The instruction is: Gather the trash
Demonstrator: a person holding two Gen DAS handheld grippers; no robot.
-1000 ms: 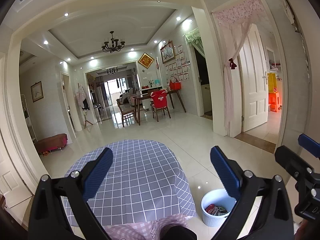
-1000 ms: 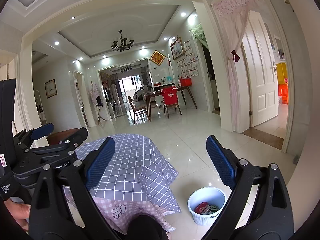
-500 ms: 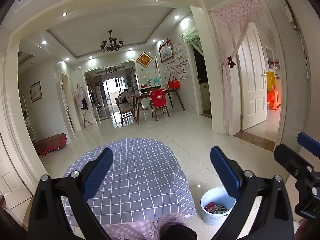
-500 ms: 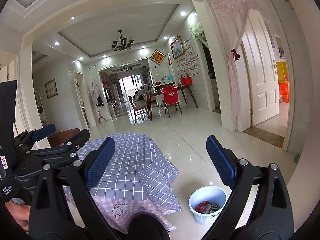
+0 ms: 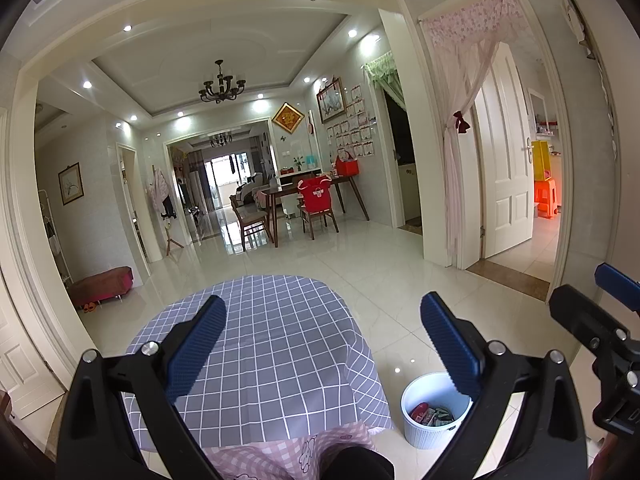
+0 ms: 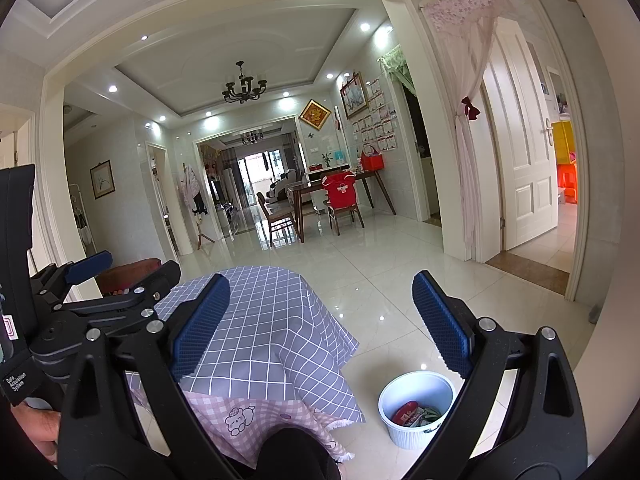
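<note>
A white ribbed bin (image 5: 430,420) (image 6: 416,412) stands on the floor to the right of the table, holding red and green wrappers (image 5: 432,416) (image 6: 414,416). The table wears a grey checked cloth (image 5: 260,352) (image 6: 264,336) with nothing on its top. My left gripper (image 5: 320,344) is open and held high over the table's near edge, nothing between its blue pads. My right gripper (image 6: 320,324) is open too, raised between table and bin, with nothing in it. The left gripper (image 6: 92,292) shows at the left of the right wrist view.
Glossy white tile floor (image 5: 360,276) stretches ahead to a dining table with chairs (image 5: 304,204). A white door (image 5: 508,184) stands open on the right behind a pink curtain. A low red bench (image 5: 102,284) sits by the left wall. A hand (image 6: 36,428) holds the left tool.
Both views have shifted very slightly; the grippers stay open and raised, and the bin and table stay where they were.
</note>
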